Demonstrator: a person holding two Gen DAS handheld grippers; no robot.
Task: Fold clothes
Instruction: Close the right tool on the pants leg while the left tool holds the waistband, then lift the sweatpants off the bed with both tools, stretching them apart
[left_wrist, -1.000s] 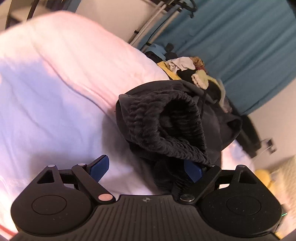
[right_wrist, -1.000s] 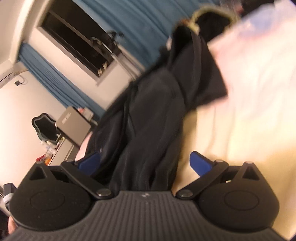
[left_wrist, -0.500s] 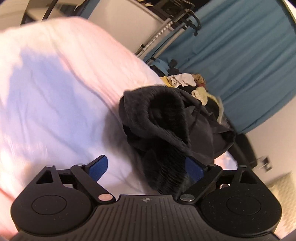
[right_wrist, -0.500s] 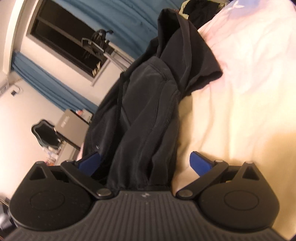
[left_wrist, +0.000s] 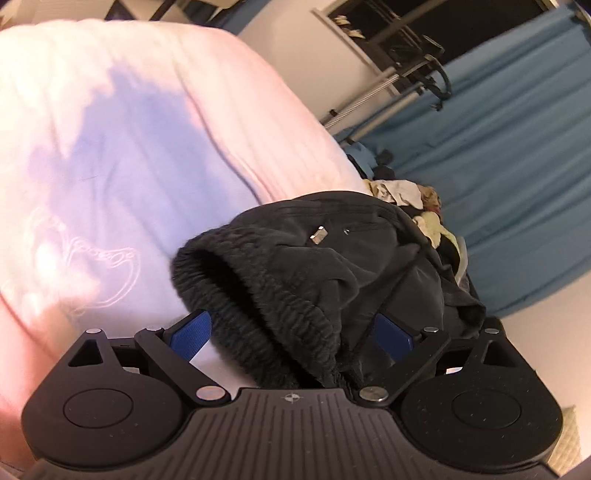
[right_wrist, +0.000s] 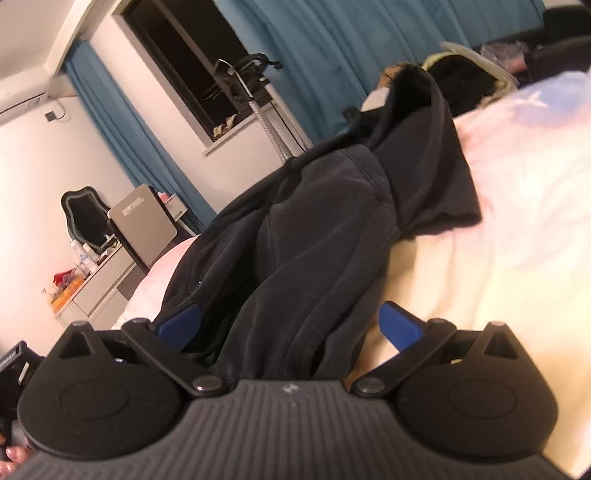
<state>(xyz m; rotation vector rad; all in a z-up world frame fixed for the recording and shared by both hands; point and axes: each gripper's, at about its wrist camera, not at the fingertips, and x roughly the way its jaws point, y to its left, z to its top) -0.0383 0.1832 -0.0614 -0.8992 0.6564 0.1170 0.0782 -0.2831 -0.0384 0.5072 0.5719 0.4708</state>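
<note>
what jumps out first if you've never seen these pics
A black garment bunched on the pale bed, its ribbed hem gaping between the open left gripper fingers. The right gripper, also open, straddles its other end, with teal curtains behind.

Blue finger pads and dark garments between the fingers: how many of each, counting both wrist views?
Blue pads: 4, two on the left gripper, two on the right gripper.
Black garment between fingers: 1.
Total: 5.

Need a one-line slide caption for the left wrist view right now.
Left hand-held gripper, jaws wide, straddling the ribbed cuff of a black jacket on a pale bedspread.
</note>
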